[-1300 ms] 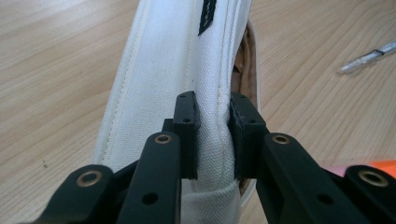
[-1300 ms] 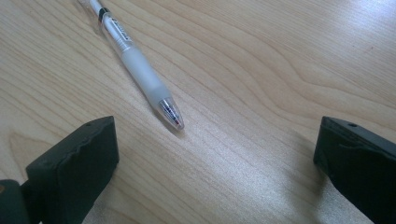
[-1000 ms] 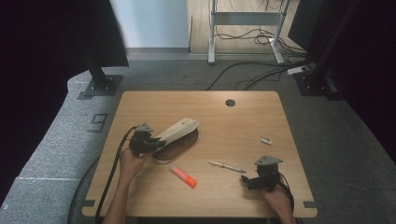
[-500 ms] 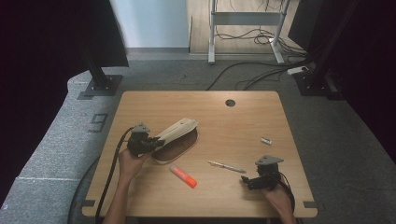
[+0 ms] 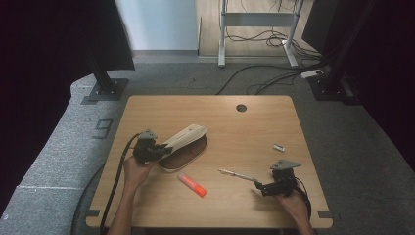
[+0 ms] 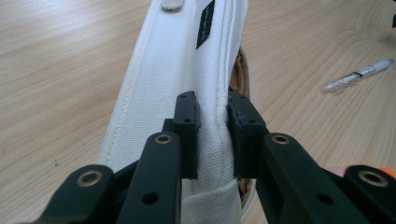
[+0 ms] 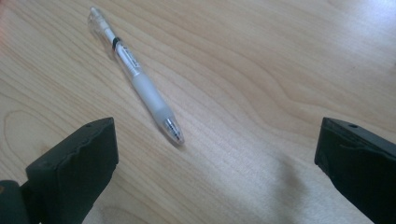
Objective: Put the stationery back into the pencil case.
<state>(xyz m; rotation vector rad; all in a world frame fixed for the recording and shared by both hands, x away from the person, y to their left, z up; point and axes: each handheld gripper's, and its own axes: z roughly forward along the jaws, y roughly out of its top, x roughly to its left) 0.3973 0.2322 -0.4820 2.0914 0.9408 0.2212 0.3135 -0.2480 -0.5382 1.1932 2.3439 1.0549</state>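
Left claw: pinching the soft canvas flap of the pencil case.
Right claw: spreading wide, nearing the pen.
Pen: looking light, slippery; grip mid-barrel.

1. The left gripper is black, with a grey three-cornered plate on top, on the side of it turned away from the table edge.
2. A thick black cable trails from it along the bare forearm, over the table's near edge.
3. In the left gripper view its jaws are black bars with round brass-ringed screw holes and blocky ribbed pads.
4. The right gripper is black too, with a grey plate above the table.
5. Its pads are matte black with wavy edges.
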